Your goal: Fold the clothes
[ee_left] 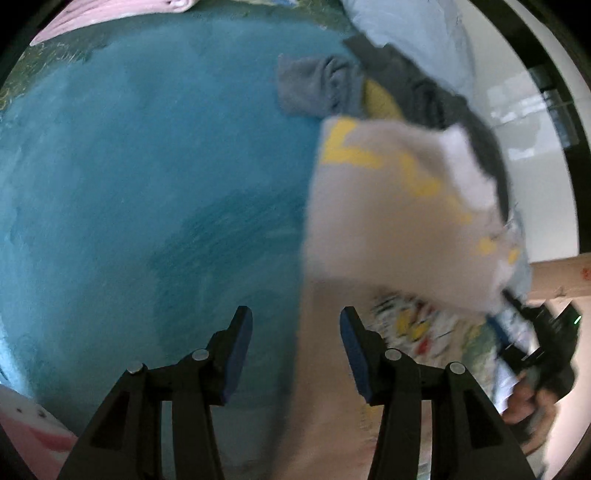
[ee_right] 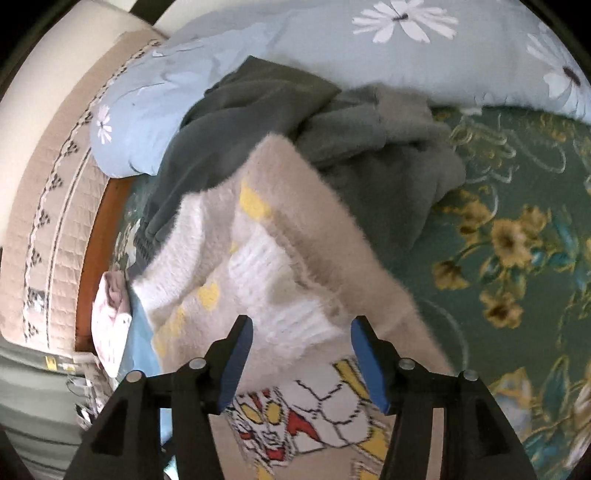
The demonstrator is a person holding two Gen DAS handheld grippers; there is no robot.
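Observation:
A fuzzy beige sweater (ee_left: 388,214) with yellow and white patterning lies folded over on the bed, on top of a cartoon-print garment (ee_left: 410,325) in red, yellow and white. My left gripper (ee_left: 295,354) hangs open above the teal sheet (ee_left: 147,184). The sweater's left edge runs beneath the gap between its jaws, and nothing is pinched. In the right wrist view my right gripper (ee_right: 301,362) stands open over the sweater (ee_right: 314,236). A white ribbed cuff lies below its jaws, and the cartoon-print garment (ee_right: 314,417) is nearer the camera.
A dark grey garment (ee_right: 258,110) and a lighter grey one (ee_right: 406,155) are heaped behind the sweater, against a light blue daisy-print pillow (ee_right: 332,48). A green floral bedspread (ee_right: 517,229) spreads to the right. A quilted beige headboard (ee_right: 44,184) is at the left. Pink cloth (ee_left: 92,18) lies far off.

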